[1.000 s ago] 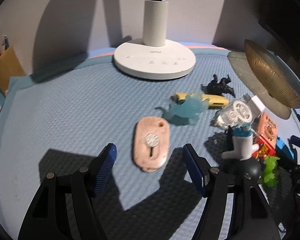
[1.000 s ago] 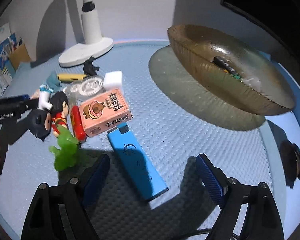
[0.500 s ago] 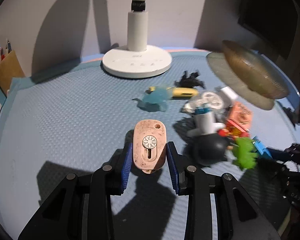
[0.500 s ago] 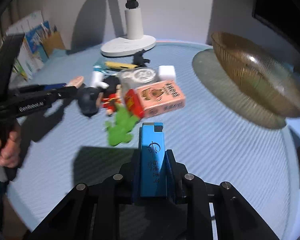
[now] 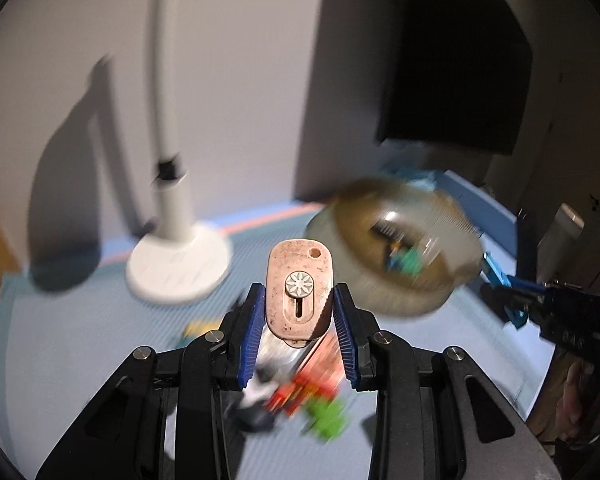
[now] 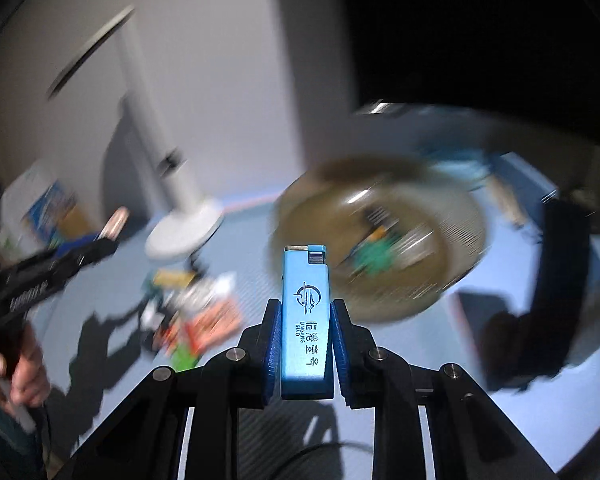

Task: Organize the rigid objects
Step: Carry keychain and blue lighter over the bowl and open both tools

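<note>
Grippers both carry loads above the blue textured surface (image 5: 80, 360). Left gripper (image 5: 299, 332) is clamped on a pink oval plastic case (image 5: 299, 280); right gripper (image 6: 303, 344) is clamped on a blue rectangular lighter (image 6: 306, 312). Each is held near the amber ribbed glass bowl (image 5: 452, 292), on its lamp-ward side, with blurred toys lying before the bowl.

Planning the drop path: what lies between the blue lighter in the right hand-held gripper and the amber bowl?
Nothing: in the right wrist view only blue mat lies between lighter and bowl.
</note>
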